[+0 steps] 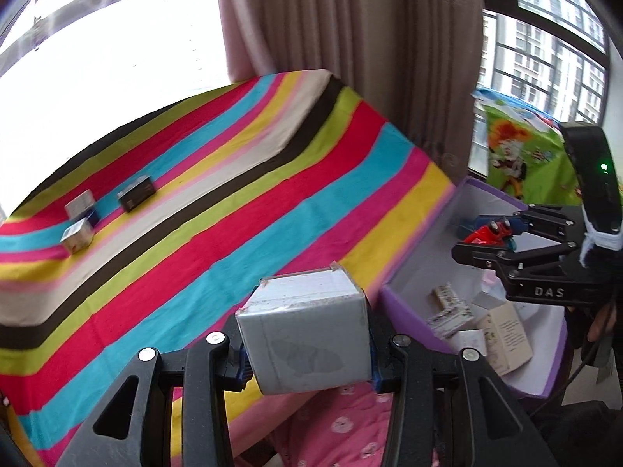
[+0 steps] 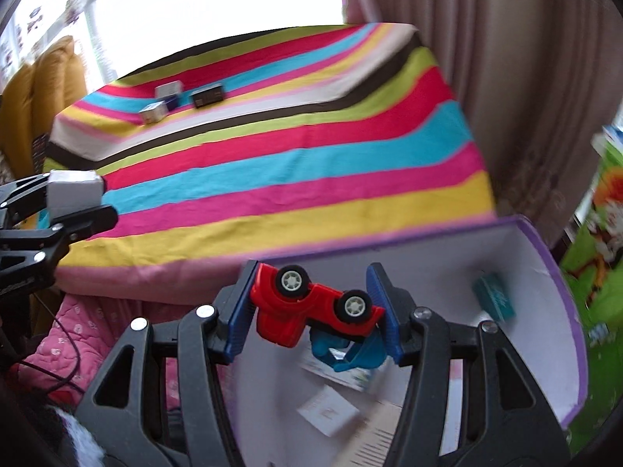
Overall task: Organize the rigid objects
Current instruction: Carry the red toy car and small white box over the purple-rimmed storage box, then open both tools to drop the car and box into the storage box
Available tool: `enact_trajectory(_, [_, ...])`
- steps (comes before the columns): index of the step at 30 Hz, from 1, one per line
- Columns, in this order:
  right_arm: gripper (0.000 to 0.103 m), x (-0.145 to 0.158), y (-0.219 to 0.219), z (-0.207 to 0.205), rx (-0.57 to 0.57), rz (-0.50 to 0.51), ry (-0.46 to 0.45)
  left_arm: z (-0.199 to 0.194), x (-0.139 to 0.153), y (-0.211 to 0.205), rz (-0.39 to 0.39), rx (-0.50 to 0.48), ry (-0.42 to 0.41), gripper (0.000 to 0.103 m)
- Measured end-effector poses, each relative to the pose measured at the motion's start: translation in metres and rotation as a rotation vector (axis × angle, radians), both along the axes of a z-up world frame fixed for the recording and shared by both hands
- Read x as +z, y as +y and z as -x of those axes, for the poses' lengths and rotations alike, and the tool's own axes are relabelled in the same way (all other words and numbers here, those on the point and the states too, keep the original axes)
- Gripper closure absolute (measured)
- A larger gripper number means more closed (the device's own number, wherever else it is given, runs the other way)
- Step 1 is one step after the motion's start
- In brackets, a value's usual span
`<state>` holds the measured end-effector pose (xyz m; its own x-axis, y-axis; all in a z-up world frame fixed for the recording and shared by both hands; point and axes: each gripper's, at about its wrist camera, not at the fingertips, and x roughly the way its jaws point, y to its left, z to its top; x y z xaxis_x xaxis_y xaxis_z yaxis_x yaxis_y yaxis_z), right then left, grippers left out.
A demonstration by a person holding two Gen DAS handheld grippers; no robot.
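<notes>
The right gripper (image 2: 313, 307) is clamped on a red toy car (image 2: 311, 305), which lies wheels-up and tilted between the blue pads (image 2: 243, 311), and it hangs over the open purple bin (image 2: 545, 257) beside the bed (image 2: 292, 155). The car is already above the bin's white interior, so the step in hand looks like a drop: best to let go only once the car is well inside the near wall and low enough not to bounce off the small boxes (image 2: 327, 410) and the teal packet (image 2: 494, 297) lying on the bottom. The left gripper (image 1: 305, 350) grips a white box (image 1: 305, 330) by its two side faces, with the box upright and sitting squarely between the pads; it is above the edge of the striped bedspread, just beside the bin's near corner (image 1: 393, 299) but not yet over the opening. It would do well to carry the box further across the rim before releasing, keeping clear of the right gripper (image 1: 481, 247) already working there. Well apart, at the far end of the bed, a dark box (image 1: 136, 193) and two pale small cartons (image 1: 80, 229) remain to be collected.
</notes>
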<state>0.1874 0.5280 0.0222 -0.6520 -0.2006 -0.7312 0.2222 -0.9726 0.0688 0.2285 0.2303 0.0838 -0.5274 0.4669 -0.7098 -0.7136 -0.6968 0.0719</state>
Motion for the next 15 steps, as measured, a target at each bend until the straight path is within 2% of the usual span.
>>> enact_trajectory(8, [0.044, 0.0, 0.053, -0.018, -0.12, 0.013, 0.007, -0.021, 0.0, 0.051, 0.029, -0.153, -0.035, 0.059])
enact_trajectory(15, [0.044, -0.006, 0.091, -0.033, -0.202, -0.004, -0.003, -0.052, -0.02, 0.103, 0.109, -0.317, -0.069, 0.059])
